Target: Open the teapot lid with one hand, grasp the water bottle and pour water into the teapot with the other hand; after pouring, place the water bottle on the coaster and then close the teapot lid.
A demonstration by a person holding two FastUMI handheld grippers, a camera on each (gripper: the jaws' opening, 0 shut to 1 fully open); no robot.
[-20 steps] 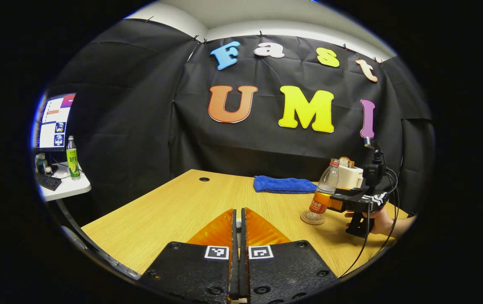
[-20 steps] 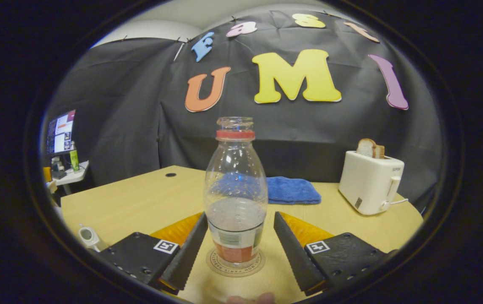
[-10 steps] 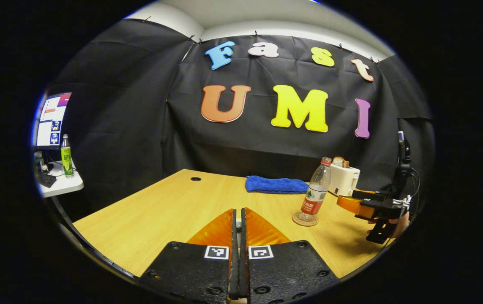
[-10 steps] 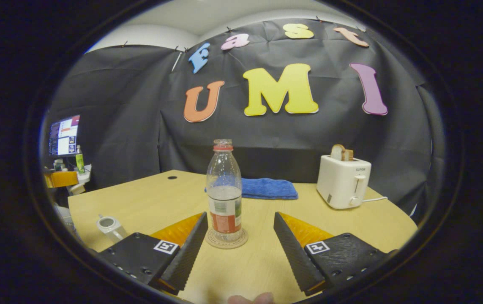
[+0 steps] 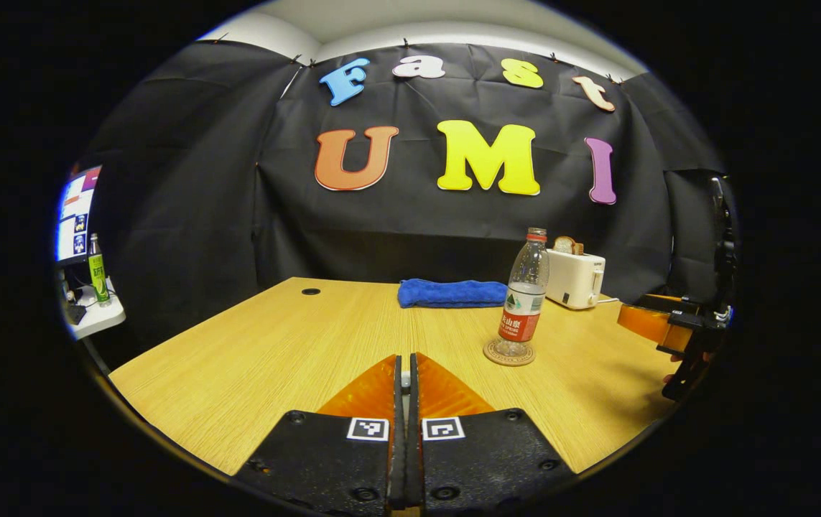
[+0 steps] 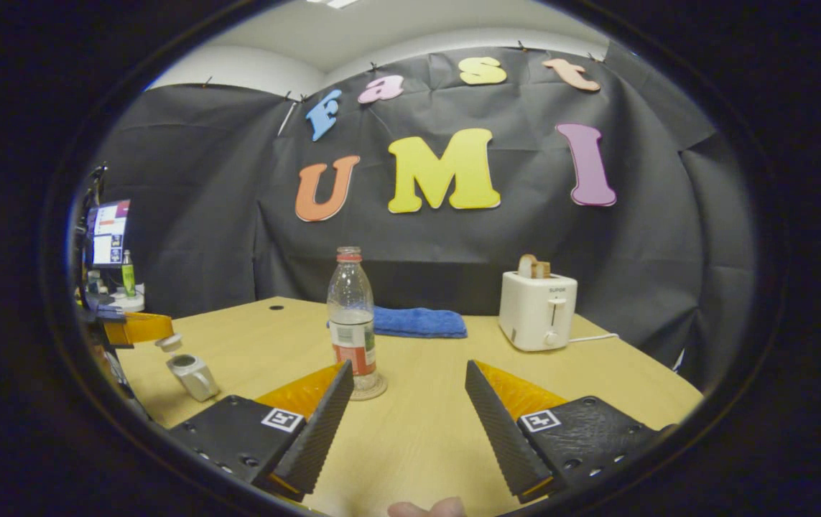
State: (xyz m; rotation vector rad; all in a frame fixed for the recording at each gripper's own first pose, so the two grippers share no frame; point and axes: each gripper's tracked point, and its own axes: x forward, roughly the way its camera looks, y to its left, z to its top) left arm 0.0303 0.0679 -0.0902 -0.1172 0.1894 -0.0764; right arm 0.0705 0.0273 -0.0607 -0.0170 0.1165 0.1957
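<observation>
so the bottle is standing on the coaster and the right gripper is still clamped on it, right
Not quite. The water bottle does stand upright on the coaster, but the right gripper is not clamped on it: in the right gripper view its fingers are spread open and pulled back, clear of the bottle.

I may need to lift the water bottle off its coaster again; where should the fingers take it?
Grip the water bottle at its labelled, straight-sided middle, coming in level from the front. It stands upright on the coaster, and its shoulder tapers above.
</observation>
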